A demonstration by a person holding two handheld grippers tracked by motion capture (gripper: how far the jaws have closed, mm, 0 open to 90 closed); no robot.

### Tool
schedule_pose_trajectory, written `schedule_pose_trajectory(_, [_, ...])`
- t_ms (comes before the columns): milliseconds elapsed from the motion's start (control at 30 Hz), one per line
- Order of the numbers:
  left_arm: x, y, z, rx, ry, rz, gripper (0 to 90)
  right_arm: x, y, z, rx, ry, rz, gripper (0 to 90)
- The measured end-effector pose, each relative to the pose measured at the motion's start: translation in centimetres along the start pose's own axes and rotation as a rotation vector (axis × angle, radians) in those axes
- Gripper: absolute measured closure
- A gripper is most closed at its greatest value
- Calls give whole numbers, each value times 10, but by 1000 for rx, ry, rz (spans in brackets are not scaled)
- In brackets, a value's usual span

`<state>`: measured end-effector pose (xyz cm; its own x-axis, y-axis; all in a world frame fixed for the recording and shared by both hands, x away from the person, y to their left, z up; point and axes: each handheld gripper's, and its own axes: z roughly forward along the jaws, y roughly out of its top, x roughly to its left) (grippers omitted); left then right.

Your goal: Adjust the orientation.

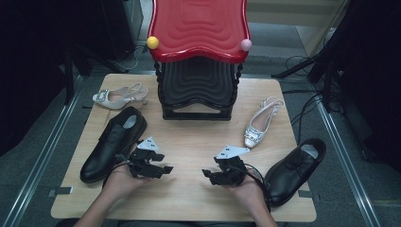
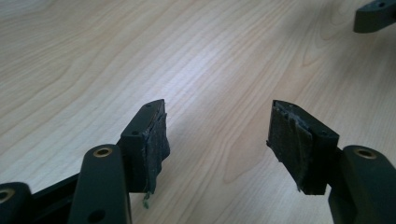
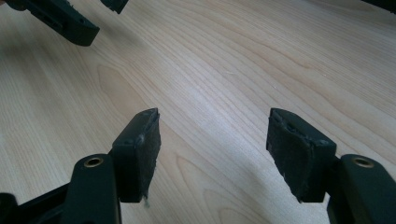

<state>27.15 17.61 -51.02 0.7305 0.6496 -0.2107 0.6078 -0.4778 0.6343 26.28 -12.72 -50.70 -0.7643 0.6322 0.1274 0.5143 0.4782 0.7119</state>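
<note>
Resting low over the near middle of the wooden table point(image 1: 189, 142), the left gripper point(image 1: 163, 169) and the right gripper point(image 1: 208, 174) face each other with a bare stretch of wood between them, each held in one of the person's hands. Both have their jaws spread wide and nothing between the pads; in the left gripper view the left gripper point(image 2: 217, 135) has only wood grain in its gap, and the right gripper view shows the same for the right gripper point(image 3: 212, 135). A black leather shoe point(image 1: 112, 142) lies just beside the left gripper on its outer side, toe toward the near edge, and a second black shoe point(image 1: 295, 168) lies just beside the right hand at the near right corner. Farther back, a pale heeled sandal point(image 1: 120, 97) lies on its side near the far left corner, and its mate point(image 1: 260, 125) lies right of the middle. A red and black shoe rack point(image 1: 198, 52) stands at the far edge, a yellow ball point(image 1: 152, 42) and a pink ball point(image 1: 246, 45) on its top corners
</note>
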Motion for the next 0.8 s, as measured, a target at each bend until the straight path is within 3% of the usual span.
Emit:
schedule_pose_trajectory(133, [4,0,-5,-14,17,-12,363,-3,0,-3,-27,5,27,418])
schedule_pose_trajectory(233, [5,1,-6,3,36,-6,378,-5,1,-6,-60,14,49,393])
schedule_pose_trajectory(467, [12,3,-15,-15,17,-36,371,-7,-1,-8,-50,-8,40,363])
schedule_pose_trajectory(567, [16,6,-19,-5,11,-63,365,-9,-1,-7,-48,-19,60,327])
schedule_pose_trajectory(633, [21,10,-23,1,-21,-98,362,-10,-1,-6,-46,-9,78,322])
schedule_pose_trajectory(800, [23,14,-31,-24,-7,-84,365,-7,-1,-6,-51,6,56,335])
